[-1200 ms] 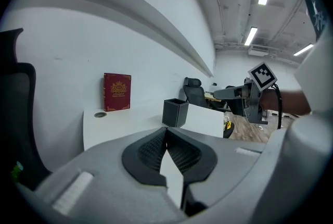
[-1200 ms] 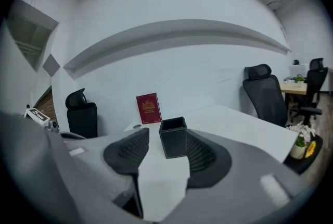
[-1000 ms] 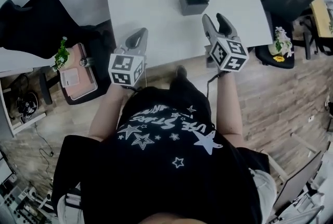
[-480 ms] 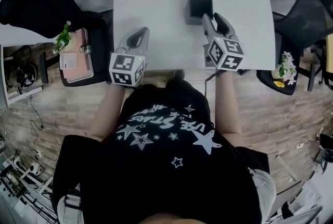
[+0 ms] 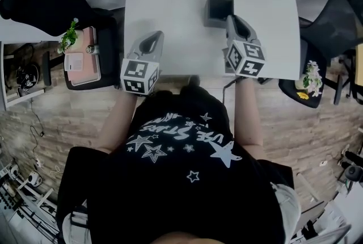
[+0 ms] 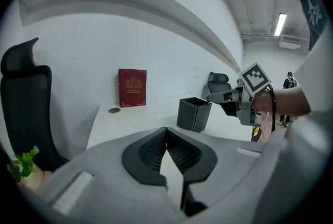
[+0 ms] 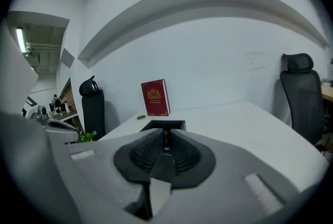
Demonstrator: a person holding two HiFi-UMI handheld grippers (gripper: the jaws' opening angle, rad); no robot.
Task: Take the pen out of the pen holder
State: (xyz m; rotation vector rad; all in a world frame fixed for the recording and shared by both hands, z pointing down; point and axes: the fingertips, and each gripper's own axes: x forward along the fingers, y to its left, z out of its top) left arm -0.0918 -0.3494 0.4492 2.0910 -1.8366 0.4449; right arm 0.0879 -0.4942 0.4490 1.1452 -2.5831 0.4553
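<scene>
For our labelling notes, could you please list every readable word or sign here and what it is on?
"STARS", apparently, on the black shirt; the rest is unclear.
Red book: gold lettering, too small to read.
Two marker cubes: square patterns only, no words.

Head view: taken from above the person (image 5: 187, 180), aimed steeply down; most of the counter (image 5: 170, 10) is seen from well above. Left gripper view: set low over the counter's near edge, faced across toward the far edge. Right gripper view: set low, very near the pen holder (image 7: 153, 124), faced the same way. Pen holder and red book (image 6: 131, 87) at the far edge are shared by all three.
</scene>
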